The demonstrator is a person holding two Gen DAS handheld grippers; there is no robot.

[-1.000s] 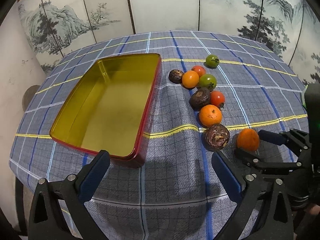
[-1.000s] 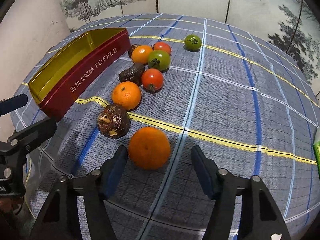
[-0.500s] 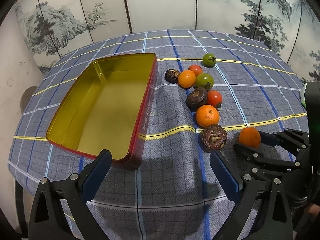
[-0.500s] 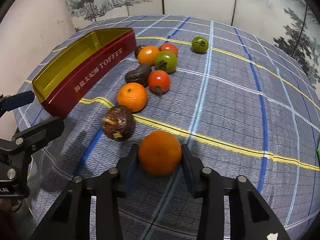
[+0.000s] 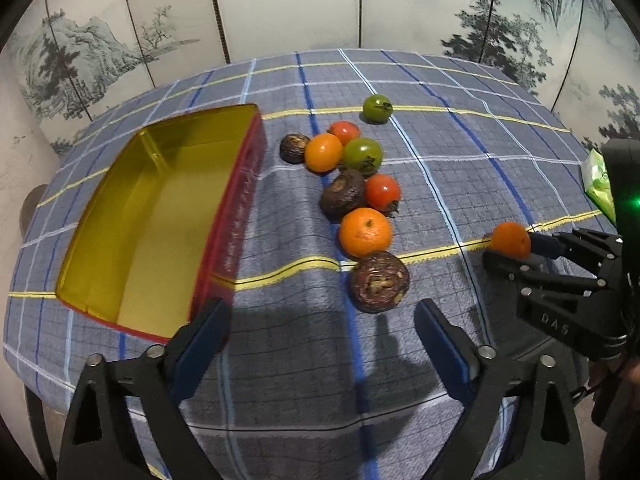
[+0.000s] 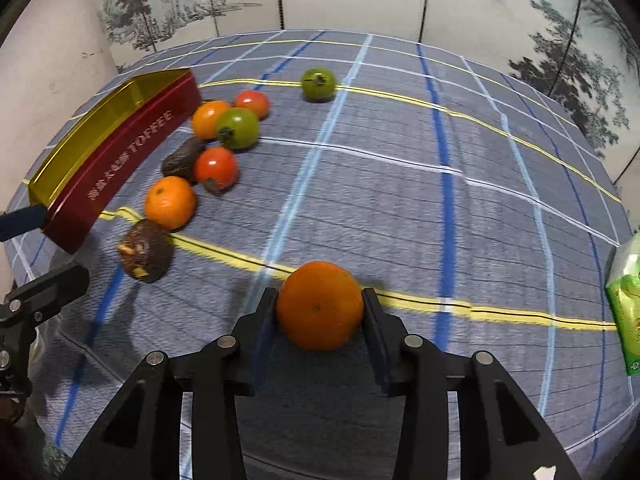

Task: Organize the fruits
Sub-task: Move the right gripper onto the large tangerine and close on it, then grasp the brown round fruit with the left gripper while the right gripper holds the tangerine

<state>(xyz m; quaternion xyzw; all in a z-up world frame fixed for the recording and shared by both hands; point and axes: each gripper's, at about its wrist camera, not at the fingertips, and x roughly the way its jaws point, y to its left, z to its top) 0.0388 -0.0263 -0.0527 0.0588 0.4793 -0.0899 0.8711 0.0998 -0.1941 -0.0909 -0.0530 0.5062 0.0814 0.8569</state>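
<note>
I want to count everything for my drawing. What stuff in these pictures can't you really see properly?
- Green packet: cut off by the right edge in the right wrist view; its print is unreadable.
- Small characters on the red tin beside "TOFFEE": blurred.
- Held orange: half hidden behind the right tool in the left wrist view.
- Farthest dark brown fruit: almost hidden behind an orange fruit in the right wrist view.
</note>
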